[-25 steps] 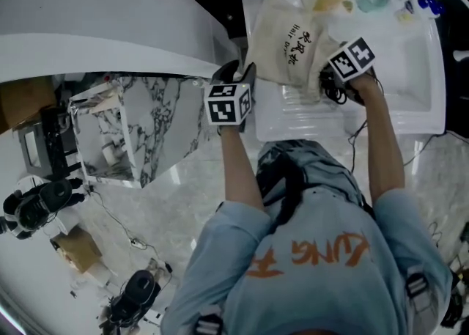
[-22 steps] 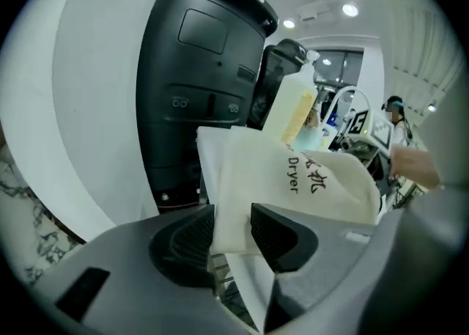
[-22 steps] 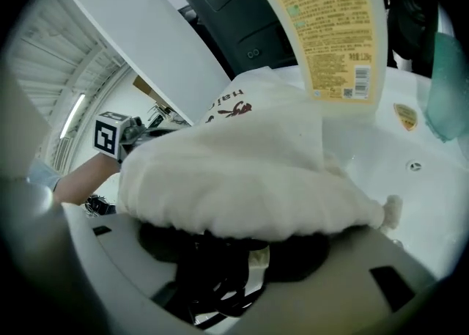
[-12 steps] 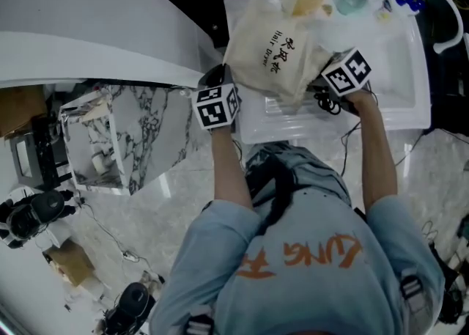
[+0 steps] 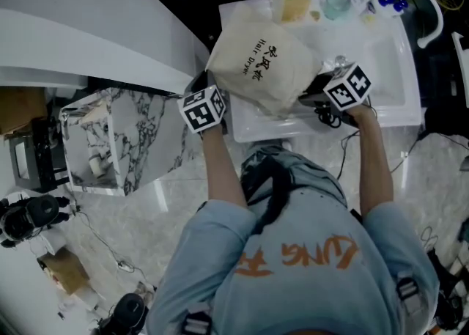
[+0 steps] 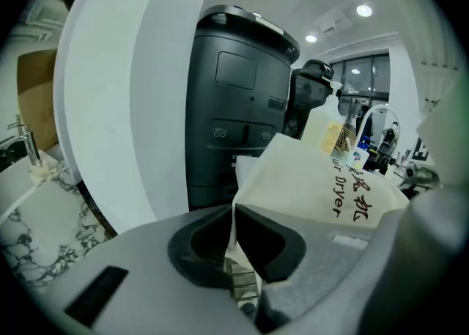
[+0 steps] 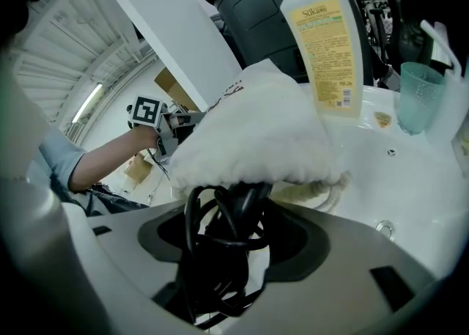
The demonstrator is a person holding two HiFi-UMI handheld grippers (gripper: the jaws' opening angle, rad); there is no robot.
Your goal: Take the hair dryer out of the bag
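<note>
Hair dryer sits between the jaws of the right claw, which grips its black handle together with loops of its black cord. The rest of it is hidden inside the bag, whose mouth hangs just above that claw. Beyond the bag from this claw stands a soap bottle. To the claw's right is a green cup. Both stand on the rim of a white sink.

The left claw has just been closing its jaws, and they now pinch a thin edge of the bag's cloth, at the end of the bag away from the right claw. The bag is cream with "Hair Dryer" printed on it, and it spans the gap between the two claws, over the sink. Past the left claw rises a black bin, with a curved white panel to the left of it.
</note>
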